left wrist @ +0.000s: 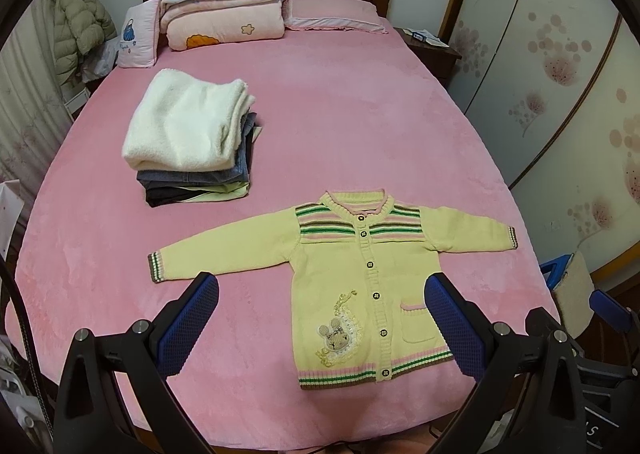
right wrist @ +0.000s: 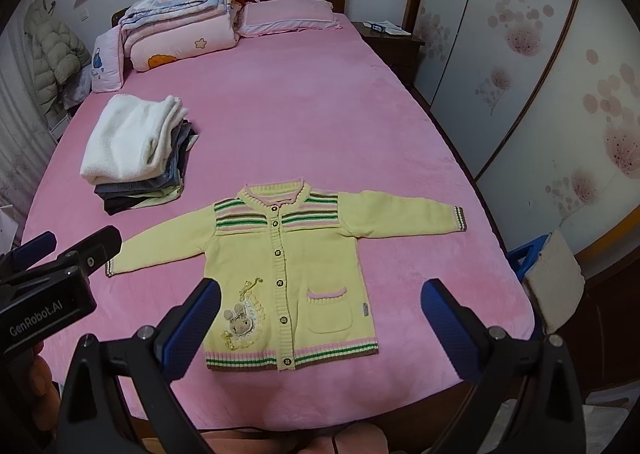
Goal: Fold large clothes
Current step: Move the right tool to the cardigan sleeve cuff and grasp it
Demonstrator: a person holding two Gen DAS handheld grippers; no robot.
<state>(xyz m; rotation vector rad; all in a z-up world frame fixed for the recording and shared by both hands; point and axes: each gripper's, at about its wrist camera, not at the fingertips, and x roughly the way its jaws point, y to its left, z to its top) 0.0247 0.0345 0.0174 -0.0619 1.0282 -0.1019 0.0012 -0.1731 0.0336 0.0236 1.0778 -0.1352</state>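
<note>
A yellow knit cardigan [left wrist: 352, 274] with green and pink stripes and a bunny patch lies flat, face up and buttoned, sleeves spread, near the front of the pink bed [left wrist: 340, 114]. It also shows in the right wrist view [right wrist: 288, 270]. My left gripper [left wrist: 322, 290] is open and empty, held above the bed's front edge over the cardigan's lower left. My right gripper [right wrist: 320, 294] is open and empty, above the cardigan's hem. The left gripper's body [right wrist: 48, 282] shows at the left of the right wrist view.
A stack of folded clothes [left wrist: 188, 142] topped by a white fleece sits on the bed's left, also in the right wrist view [right wrist: 136, 146]. Folded quilts [left wrist: 224, 2] and a pillow [left wrist: 332, 14] lie at the headboard. A wardrobe [left wrist: 560, 74] stands right; a nightstand [left wrist: 428, 46] beside it.
</note>
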